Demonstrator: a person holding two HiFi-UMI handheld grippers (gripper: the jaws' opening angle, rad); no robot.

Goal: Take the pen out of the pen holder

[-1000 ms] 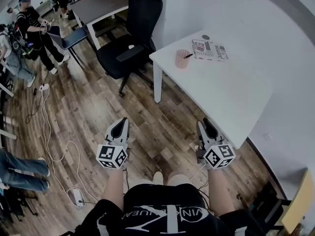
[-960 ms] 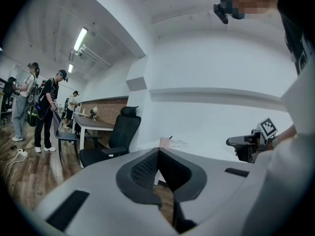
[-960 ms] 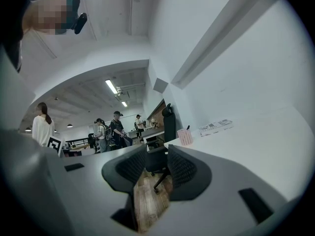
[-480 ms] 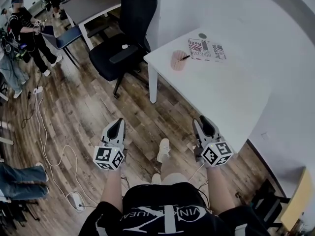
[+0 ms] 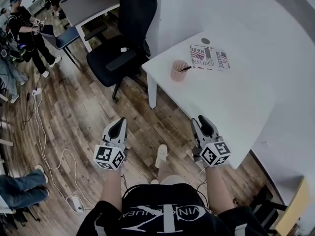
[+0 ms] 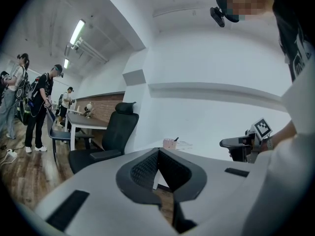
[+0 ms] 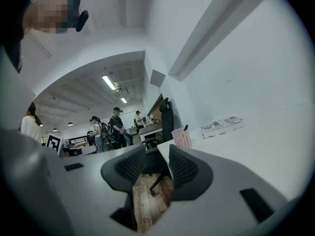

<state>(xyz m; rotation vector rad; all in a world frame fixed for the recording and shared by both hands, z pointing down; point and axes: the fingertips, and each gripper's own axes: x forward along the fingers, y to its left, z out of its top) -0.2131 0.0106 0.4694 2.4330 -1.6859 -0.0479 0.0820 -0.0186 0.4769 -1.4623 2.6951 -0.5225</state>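
Observation:
A pink mesh pen holder (image 5: 178,71) stands near the white table's (image 5: 231,107) left edge, with a dark pen (image 5: 185,69) leaning out of it. The left gripper view shows the holder (image 6: 170,143) far ahead, and the right gripper view shows the holder (image 7: 181,138) and pen (image 7: 185,128) ahead too. My left gripper (image 5: 119,124) hangs over the wooden floor, well short of the table, its fingertips meeting with nothing in them. At the table's near edge my right gripper (image 5: 202,122) is open and empty; its jaws have just been opening.
A printed booklet (image 5: 209,58) lies on the table beyond the holder. A black office chair (image 5: 123,48) stands left of the table. Several people (image 5: 27,26) stand at the far left by a dark desk (image 5: 93,4). Cables (image 5: 54,146) trail across the floor.
Both grippers have moved forward towards the table as the person steps ahead. The table and pen holder now sit closer and lower in the head view.

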